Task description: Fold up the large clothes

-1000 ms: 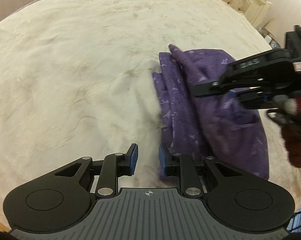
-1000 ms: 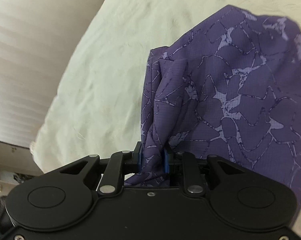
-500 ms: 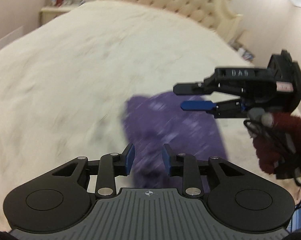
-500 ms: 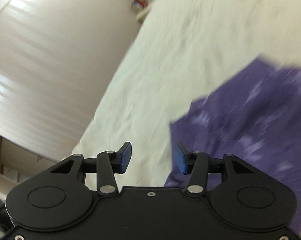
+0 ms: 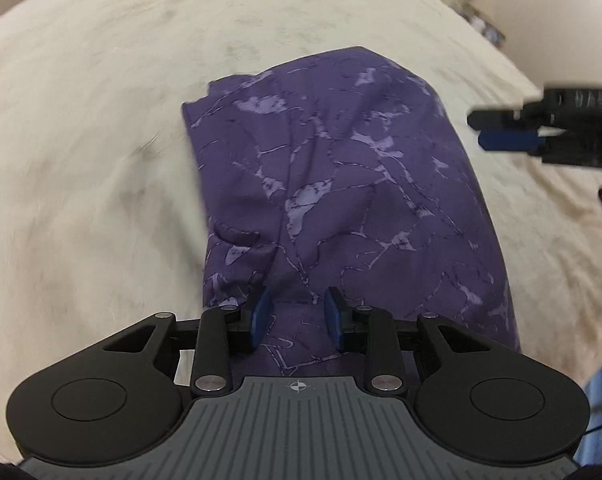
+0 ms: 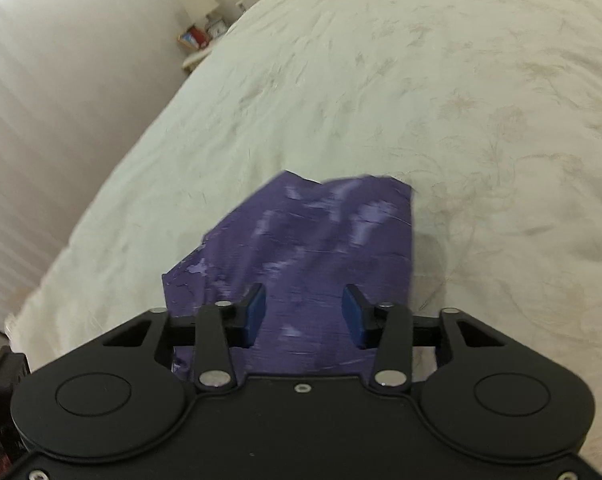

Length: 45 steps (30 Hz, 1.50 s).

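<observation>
Left gripper (image 5: 297, 314) is spread open above the near edge of the purple garment (image 5: 341, 200), blue pads clear of the fabric. Right gripper (image 6: 304, 314) is likewise released, its jaws apart over the same garment (image 6: 313, 260). The garment lies folded in a compact bundle on the cream bedspread (image 5: 81, 160). Left wrist view alone shows the garment's pale crackle print in focus and the right gripper (image 5: 513, 136) from the side, off the garment's right edge. Right wrist view alone shows a nightstand (image 6: 199, 40) beside the bed; the garment there is motion-blurred.
</observation>
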Available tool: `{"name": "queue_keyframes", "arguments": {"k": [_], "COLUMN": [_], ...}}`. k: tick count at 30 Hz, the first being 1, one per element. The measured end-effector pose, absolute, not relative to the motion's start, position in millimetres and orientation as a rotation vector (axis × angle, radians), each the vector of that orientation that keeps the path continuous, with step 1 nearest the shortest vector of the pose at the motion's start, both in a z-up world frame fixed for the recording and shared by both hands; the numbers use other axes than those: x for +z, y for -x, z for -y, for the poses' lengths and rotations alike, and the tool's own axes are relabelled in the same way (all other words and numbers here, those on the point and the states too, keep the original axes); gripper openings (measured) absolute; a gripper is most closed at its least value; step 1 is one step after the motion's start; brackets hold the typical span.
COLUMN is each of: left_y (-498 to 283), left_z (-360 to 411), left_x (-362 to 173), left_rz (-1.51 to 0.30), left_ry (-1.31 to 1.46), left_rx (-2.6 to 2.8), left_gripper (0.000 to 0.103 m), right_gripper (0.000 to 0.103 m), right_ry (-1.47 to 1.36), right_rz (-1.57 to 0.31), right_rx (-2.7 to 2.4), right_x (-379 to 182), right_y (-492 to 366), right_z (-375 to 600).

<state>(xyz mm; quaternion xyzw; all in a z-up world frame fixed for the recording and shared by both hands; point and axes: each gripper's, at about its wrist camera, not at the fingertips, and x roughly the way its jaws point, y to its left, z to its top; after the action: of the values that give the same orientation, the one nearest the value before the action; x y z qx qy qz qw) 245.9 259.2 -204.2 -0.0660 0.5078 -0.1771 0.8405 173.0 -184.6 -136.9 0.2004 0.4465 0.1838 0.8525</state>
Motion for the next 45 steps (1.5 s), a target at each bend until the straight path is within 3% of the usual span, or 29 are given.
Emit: {"name": "queue_keyframes", "arguments": {"k": [4, 8, 11, 16, 17, 19, 23, 28, 31, 38, 40, 41, 42, 45], "left_y": [-245.8, -243.1, -241.0, -240.2, -240.4, -240.8, -240.5, -240.5, -239.1, -235.2, -233.9, -233.2, -232.6, -228.8], "left_z": [-257.5, -260.0, -261.2, -262.8, -262.9, -265.1, -270.9, -276.5, -280.6, -280.5, -281.3, -282.0, -282.8, -285.6], "left_x": [-198.7, -201.1, -206.7, -205.8, -205.4, -205.8, -208.2, -210.3, -211.0, -209.5, -209.5, -210.1, -211.1, -211.7], "left_rz": [-1.068, -1.064, -1.053, -1.048, -1.051, -1.058, -1.054, -1.042, -1.033, -1.017, -1.013, -1.014, -1.013, -0.996], "left_ry": [0.119, 0.137, 0.146, 0.157, 0.158, 0.169, 0.211, 0.244, 0.263, 0.264, 0.274, 0.281, 0.288, 0.31], "left_rx": [-0.386, -0.375, -0.38, -0.376, -0.376, -0.375, -0.376, -0.375, -0.38, -0.38, -0.376, -0.374, -0.371, -0.354], "left_gripper": [0.03, 0.03, 0.03, 0.03, 0.03, 0.03, 0.03, 0.031, 0.031, 0.031, 0.032, 0.032, 0.032, 0.033], "right_gripper": [0.032, 0.031, 0.02, 0.013, 0.014, 0.03, 0.05, 0.052, 0.061, 0.061, 0.056, 0.031, 0.013, 0.009], "right_ry": [-0.318, -0.243, -0.218, -0.166, -0.156, -0.111, -0.007, 0.014, 0.05, 0.259, 0.323, 0.327, 0.329, 0.296], "right_rz": [-0.936, -0.948, -1.005, -1.122, -1.114, -1.053, -0.903, -0.89, -0.893, -0.957, -0.994, -1.019, -1.035, -1.03], "right_rx": [0.428, 0.414, 0.346, 0.313, 0.306, 0.322, 0.473, 0.696, 0.826, 0.995, 1.019, 1.037, 1.044, 1.037], "right_x": [-132.6, -139.1, -158.6, -186.2, -182.9, -169.9, -133.7, -119.6, -119.4, -137.3, -146.0, -149.4, -150.8, -147.8], "right_y": [-184.8, -215.9, -252.9, -287.5, -288.2, -282.0, -251.6, -232.6, -230.6, -239.5, -241.7, -242.5, -243.6, -249.2], "right_z": [157.9, 135.3, 129.7, 121.4, 118.8, 111.7, 87.8, 45.2, 11.0, -43.7, -49.3, -49.8, -47.8, -41.8]}}
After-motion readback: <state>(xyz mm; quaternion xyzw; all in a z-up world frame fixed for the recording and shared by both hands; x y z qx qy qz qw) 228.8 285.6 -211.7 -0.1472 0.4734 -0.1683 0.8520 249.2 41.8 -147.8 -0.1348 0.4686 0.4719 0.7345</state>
